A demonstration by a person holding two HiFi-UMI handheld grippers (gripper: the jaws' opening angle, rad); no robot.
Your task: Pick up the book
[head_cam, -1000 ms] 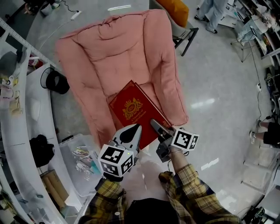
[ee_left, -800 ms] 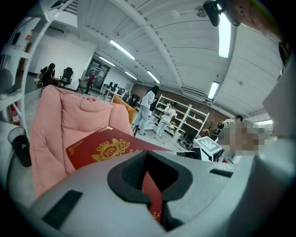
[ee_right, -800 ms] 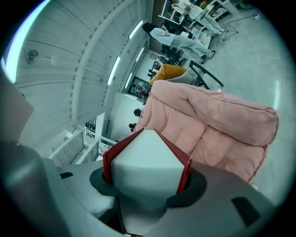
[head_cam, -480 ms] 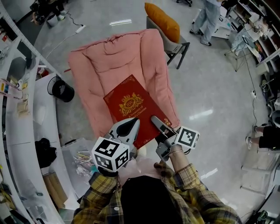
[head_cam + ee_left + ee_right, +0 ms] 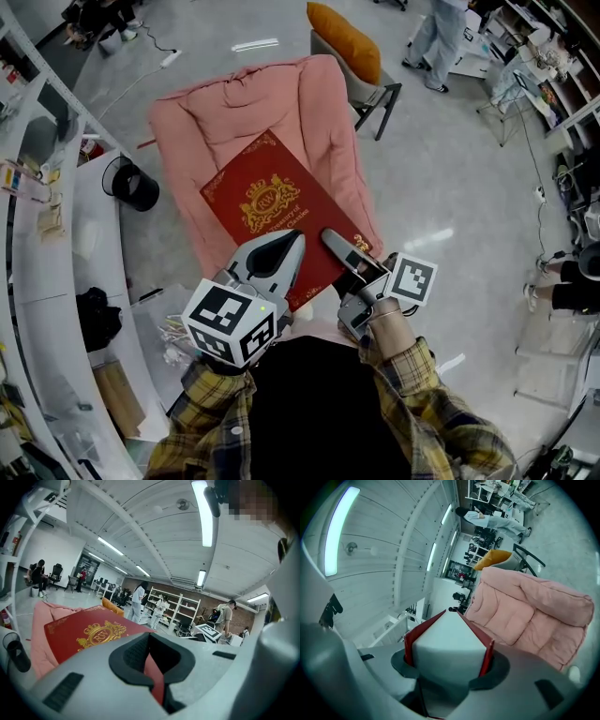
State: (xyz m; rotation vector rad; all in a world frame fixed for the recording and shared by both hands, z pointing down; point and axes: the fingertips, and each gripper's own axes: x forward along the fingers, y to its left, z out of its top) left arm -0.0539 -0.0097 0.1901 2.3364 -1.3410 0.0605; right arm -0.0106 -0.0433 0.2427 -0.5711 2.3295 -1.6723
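A large red book (image 5: 258, 202) with a gold crest hangs flat in the air above the pink padded lounger (image 5: 234, 112). My left gripper (image 5: 277, 255) is shut on the book's near edge; in the left gripper view a thin red edge (image 5: 154, 677) runs between its jaws and the cover (image 5: 84, 632) stretches away ahead. My right gripper (image 5: 339, 251) is shut on the book's near right corner. In the right gripper view the white page block between red covers (image 5: 447, 648) fills the jaws, with the pink lounger (image 5: 525, 616) beyond it.
A chair with an orange cushion (image 5: 347, 37) stands behind the lounger. A black bin (image 5: 134, 187) and a white counter (image 5: 56, 253) lie to the left, a clear box of small items (image 5: 164, 328) near my left arm. A person (image 5: 441, 28) stands at the far right.
Both grippers have risen with the book held between them; it has come up off the lounger and now looks larger and closer to the head camera.
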